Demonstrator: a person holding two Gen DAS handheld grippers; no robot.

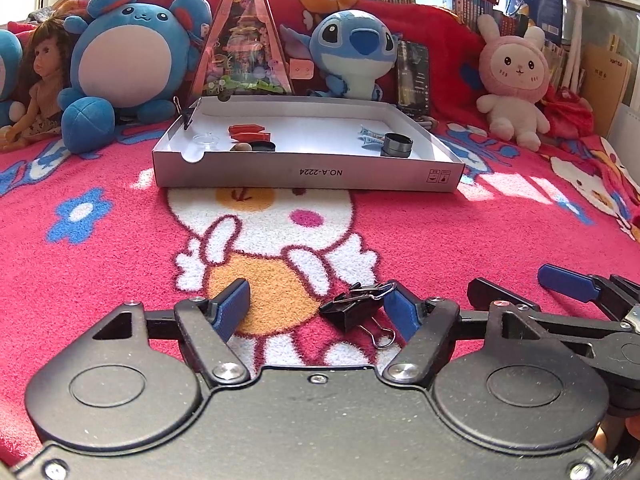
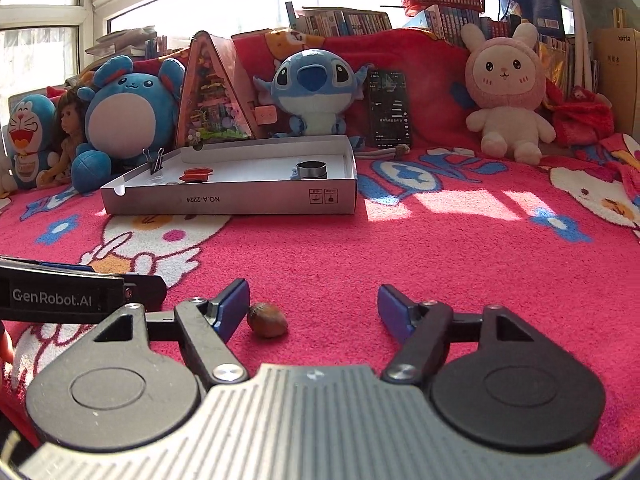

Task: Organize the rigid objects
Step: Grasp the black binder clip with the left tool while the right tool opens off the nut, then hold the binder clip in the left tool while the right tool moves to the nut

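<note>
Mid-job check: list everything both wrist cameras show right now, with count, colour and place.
Shallow cardboard box: one, white, mid-blanket.
Metal ring: one, dark silver, box right.
Orange pieces: two or so, box left.
Clear glass lid: one, box left corner.
Black binder clip: one, on the blanket between the left fingers, beside the right-hand pad.
Brown nut: one, on the blanket beside the right gripper's left-hand pad.
Pink cartoon blanket: one, underneath everything.
Plush toys: several, blue and pink, back row.
Triangular diorama: one, behind the box.
Left gripper: open.
Right gripper: open.
</note>
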